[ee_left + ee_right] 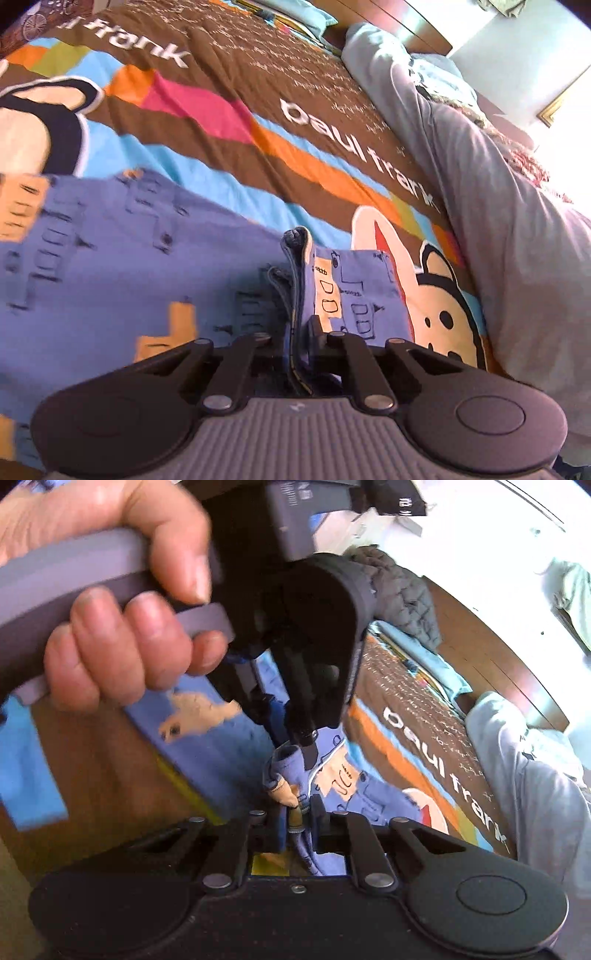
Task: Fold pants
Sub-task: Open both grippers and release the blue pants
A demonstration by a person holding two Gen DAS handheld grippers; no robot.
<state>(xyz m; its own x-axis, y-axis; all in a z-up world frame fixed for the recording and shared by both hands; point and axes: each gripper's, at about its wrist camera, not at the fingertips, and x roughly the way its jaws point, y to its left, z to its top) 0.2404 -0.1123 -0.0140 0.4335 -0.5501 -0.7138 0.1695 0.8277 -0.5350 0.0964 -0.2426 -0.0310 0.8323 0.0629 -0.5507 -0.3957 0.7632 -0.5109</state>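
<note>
The pants [110,258] are blue with orange and black printed patches and lie spread on a patterned bedspread [229,155]. My left gripper [297,332] is shut on a bunched hem of the pants, which sticks up between its fingers. In the right wrist view my right gripper [297,812] is shut on another bunched edge of the pants [354,794]. The left gripper [306,753], held by a hand [122,627], hangs just above and ahead of it, clamped on the same cloth.
A grey pillow or bolster [498,206] lies along the right side of the bed. A wooden headboard [491,657] and a grey knitted item [399,587] stand at the far end. Folded light blue cloth [303,14] lies near the headboard.
</note>
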